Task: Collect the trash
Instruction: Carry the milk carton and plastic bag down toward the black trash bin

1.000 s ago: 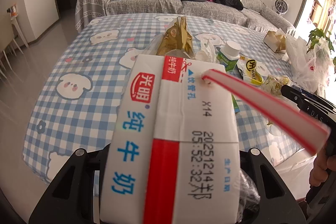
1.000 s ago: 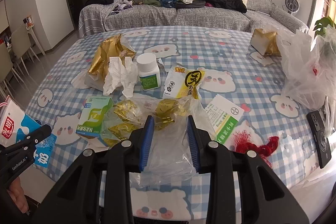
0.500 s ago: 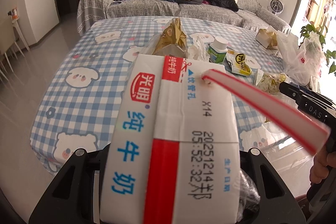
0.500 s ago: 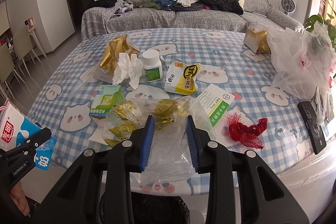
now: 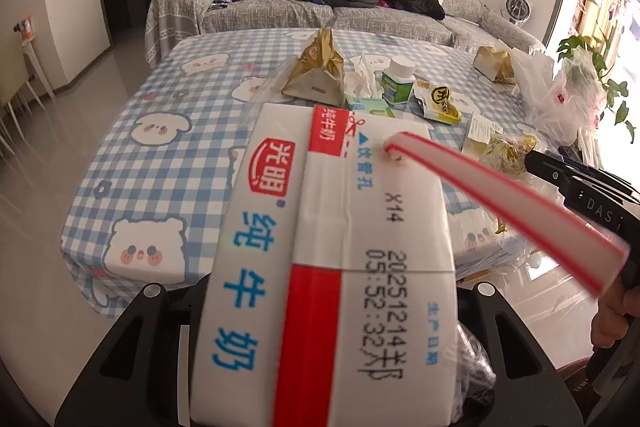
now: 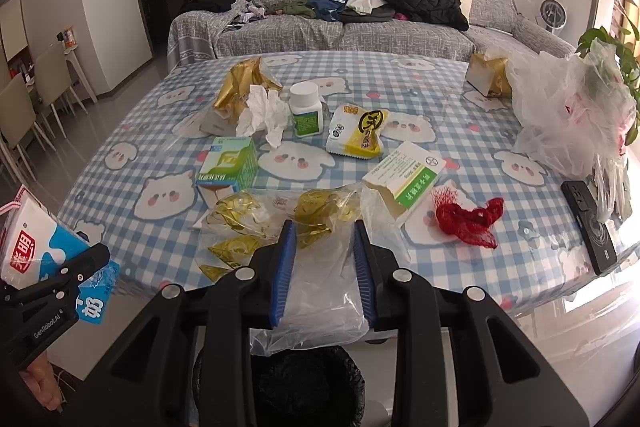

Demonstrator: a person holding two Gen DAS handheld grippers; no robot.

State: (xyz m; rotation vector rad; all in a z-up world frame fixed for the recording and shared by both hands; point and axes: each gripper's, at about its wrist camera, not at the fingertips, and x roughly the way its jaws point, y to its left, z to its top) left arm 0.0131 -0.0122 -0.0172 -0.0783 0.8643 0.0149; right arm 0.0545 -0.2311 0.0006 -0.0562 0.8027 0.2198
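Left wrist view: milk carton (image 5: 332,267) fills the frame, white with red band, blue characters and a printed date; red-and-white straw (image 5: 500,203) sticks out of its top.
Left gripper (image 5: 320,307): fingers clamped on the carton's sides, held off the desk edge.
Right gripper (image 6: 324,267): blue fingers (image 6: 285,267) pinch a clear plastic bag (image 6: 320,291) holding gold wrappers (image 6: 320,213).
Bag position: over the near edge of the checked desk (image 6: 400,99), above a black bin (image 6: 296,387).

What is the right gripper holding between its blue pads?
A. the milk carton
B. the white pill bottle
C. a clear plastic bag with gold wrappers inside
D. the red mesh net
C: the right gripper pinches the clear plastic bag, gold wrappers showing at its far end.
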